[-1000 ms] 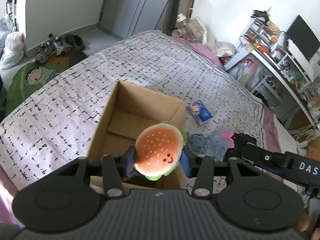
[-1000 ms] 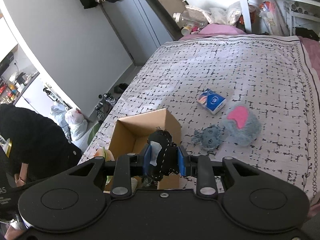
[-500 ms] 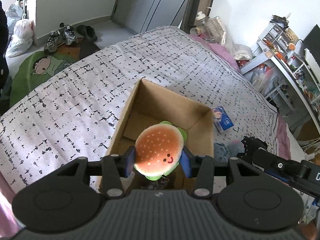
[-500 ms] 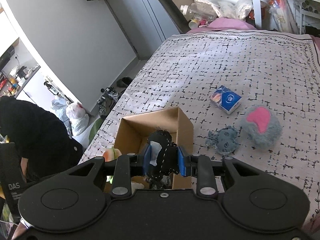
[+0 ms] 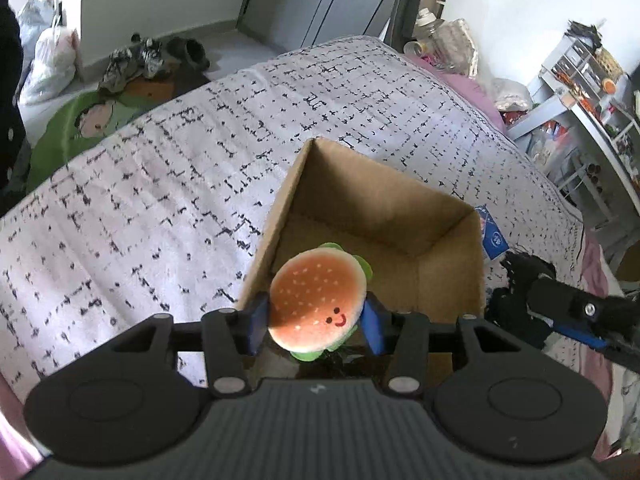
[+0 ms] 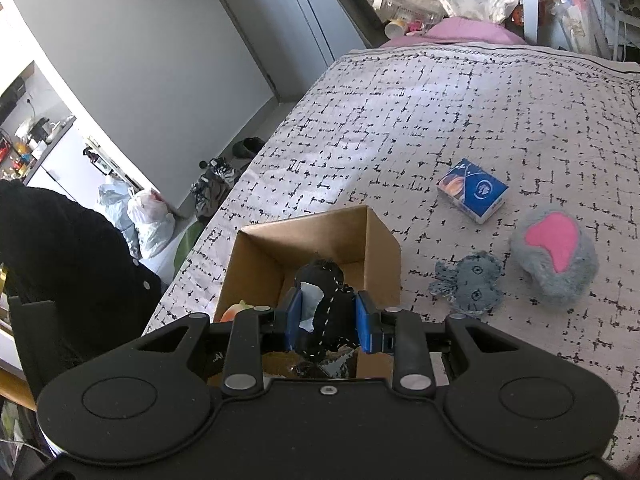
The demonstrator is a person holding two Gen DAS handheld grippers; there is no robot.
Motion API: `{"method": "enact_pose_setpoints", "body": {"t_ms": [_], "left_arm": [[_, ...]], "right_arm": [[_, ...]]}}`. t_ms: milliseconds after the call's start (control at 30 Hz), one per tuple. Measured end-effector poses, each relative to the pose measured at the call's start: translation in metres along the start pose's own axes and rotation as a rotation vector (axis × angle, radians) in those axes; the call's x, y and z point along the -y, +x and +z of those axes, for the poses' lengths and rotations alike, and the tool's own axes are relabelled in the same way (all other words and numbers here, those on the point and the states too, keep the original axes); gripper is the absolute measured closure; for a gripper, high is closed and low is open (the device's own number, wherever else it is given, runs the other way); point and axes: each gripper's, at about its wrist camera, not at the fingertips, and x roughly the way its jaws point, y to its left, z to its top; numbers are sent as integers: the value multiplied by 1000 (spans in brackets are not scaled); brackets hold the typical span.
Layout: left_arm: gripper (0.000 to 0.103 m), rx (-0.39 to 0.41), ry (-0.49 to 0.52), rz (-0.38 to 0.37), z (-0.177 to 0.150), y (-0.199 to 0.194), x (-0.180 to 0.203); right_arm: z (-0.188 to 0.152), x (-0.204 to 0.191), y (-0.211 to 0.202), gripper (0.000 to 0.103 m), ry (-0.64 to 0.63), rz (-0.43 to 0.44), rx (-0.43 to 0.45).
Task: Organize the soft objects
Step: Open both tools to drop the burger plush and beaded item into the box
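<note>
— Two plush toys over one cardboard box (image 5: 380,240): the left gripper (image 5: 316,318), jaws easing apart, has the burger plush (image 5: 318,300) between its pads; the right gripper (image 6: 327,322) pinches a black stitched toy (image 6: 326,308).

— Anything in the box?

— Something dark at the bottom, hard to tell. On the bedspread (image 6: 420,120) beside it: a blue knitted toy (image 6: 468,284), a grey-and-pink fluffy plush (image 6: 554,258), a blue packet (image 6: 472,190).
</note>
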Motion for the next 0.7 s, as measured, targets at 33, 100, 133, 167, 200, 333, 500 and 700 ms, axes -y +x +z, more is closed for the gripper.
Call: {"method": "enact_pose_setpoints", "body": {"t_ms": [33, 100, 133, 167, 200, 333, 500, 700], "left_arm": [[53, 6, 7, -1, 0, 1, 1], [52, 10, 10, 0, 0, 1, 2], [52, 12, 11, -2, 0, 0, 2], [52, 13, 11, -4, 0, 1, 3], [52, 11, 10, -2, 0, 0, 2], [51, 22, -17, -20, 0, -3, -1], [52, 61, -41, -37, 2, -12, -4], [51, 70, -41, -35, 3, -18, -4]], "right_arm": [[0, -1, 3, 74, -1, 1, -5], [0, -3, 7, 74, -5, 5, -13], [0, -4, 9, 74, -8, 6, -16], [1, -5, 10, 74, -11, 8, -19], [1, -7, 12, 74, -12, 9, -23], [3, -10, 19, 73, -13, 11, -33], [5, -13, 27, 67, 3, 23, -44], [7, -10, 32, 59, 51, 36, -50]]}}
